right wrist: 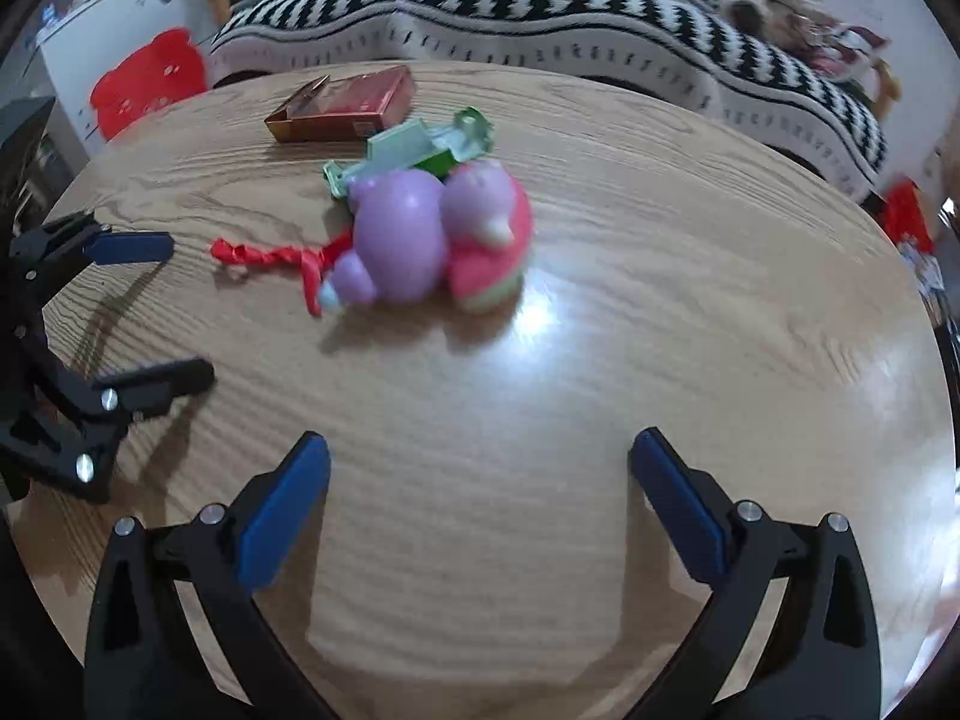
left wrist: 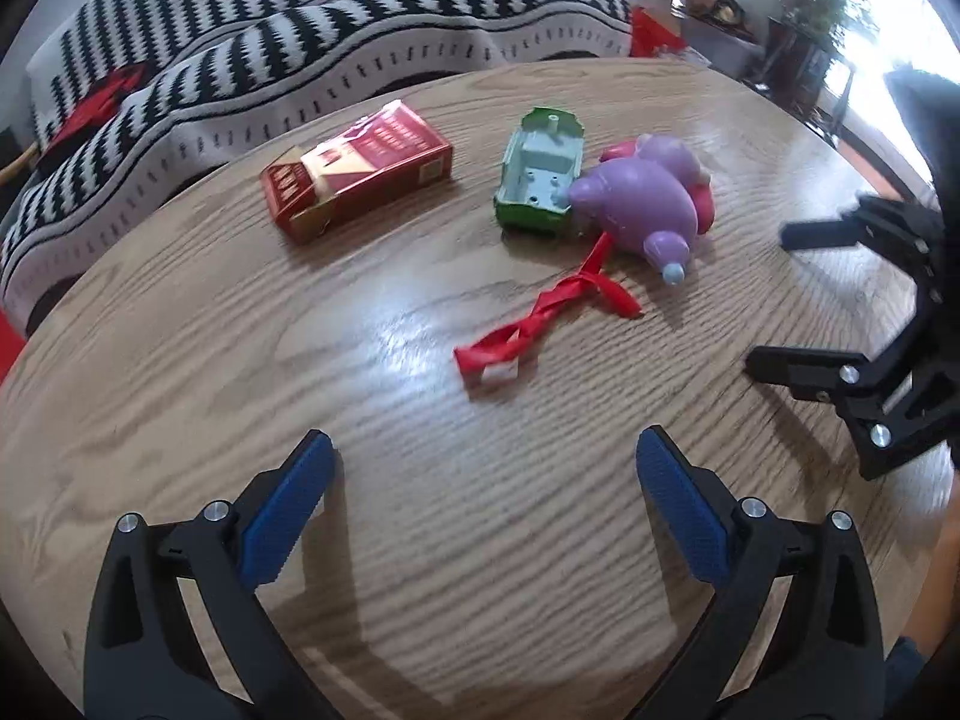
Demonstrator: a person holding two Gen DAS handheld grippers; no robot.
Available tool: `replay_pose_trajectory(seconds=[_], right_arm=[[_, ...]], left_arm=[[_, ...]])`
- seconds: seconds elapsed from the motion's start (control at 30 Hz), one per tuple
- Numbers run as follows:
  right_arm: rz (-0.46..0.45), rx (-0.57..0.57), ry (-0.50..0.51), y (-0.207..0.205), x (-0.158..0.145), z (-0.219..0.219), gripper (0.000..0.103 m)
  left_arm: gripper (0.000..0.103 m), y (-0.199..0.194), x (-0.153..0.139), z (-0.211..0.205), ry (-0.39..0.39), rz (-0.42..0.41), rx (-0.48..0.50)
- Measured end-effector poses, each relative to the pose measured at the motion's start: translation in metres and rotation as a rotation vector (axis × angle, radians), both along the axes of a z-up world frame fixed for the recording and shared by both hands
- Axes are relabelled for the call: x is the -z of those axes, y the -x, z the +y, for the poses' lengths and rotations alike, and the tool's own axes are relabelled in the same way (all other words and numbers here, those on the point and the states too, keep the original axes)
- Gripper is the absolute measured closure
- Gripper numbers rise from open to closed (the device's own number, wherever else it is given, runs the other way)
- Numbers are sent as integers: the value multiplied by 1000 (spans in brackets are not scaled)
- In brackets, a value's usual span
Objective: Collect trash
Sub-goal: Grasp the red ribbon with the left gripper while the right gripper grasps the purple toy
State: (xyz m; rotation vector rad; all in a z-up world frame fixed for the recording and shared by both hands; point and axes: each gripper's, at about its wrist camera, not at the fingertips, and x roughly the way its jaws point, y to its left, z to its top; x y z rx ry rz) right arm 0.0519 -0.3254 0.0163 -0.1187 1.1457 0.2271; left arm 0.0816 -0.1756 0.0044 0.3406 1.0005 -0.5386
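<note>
Both of your hand-held grippers hover wide open and empty over the round wooden bench (left wrist: 180, 396). The twisted red ribbon (left wrist: 534, 318) lies straight ahead of your left hand-held gripper (left wrist: 480, 480), its long axis running away toward the purple toy (left wrist: 642, 204). Your right hand-held gripper (right wrist: 480, 480) sits farther off. A red carton (left wrist: 360, 171) lies beyond, pointing left to right.

Bright daylight glares on the wooden table (right wrist: 600, 360); fisheye edges bend and darken, right view slightly blurred.
</note>
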Motion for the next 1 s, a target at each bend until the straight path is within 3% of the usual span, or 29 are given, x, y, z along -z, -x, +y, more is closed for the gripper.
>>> replay_pose_trajectory(seconds=[0.23, 0.4, 0.43, 0.5, 0.53, 0.57, 0.6, 0.83, 1.0], right_arm=[[-51, -36, 11, -25, -17, 20, 6], [-33, -9, 1, -55, -18, 27, 8], [-28, -4, -9, -56, -17, 25, 11], [9, 10, -55, -64, -10, 22, 35], [25, 14, -85, -65, -7, 20, 36], [14, 18, -93, -66, -8, 18, 40], [10, 11, -83, -65, -8, 18, 43], [-31, 30, -88, -46, -19, 2, 49], [-57, 65, -78, -31, -32, -9, 50]], left_arm=[[6, -15, -2, -11, -26, 27, 48], [9, -23, -1, -21, -19, 17, 65], [14, -24, -2, -22, -13, 9, 65], [28, -25, -5, -23, 1, -7, 47], [48, -24, -7, -24, 10, -17, 45], [78, -22, -8, -26, 12, -29, 50], [92, -21, -10, -27, 22, -32, 50], [95, -20, -20, -9, 113, -24, -27], [95, -7, -29, -13, 91, -60, -18]])
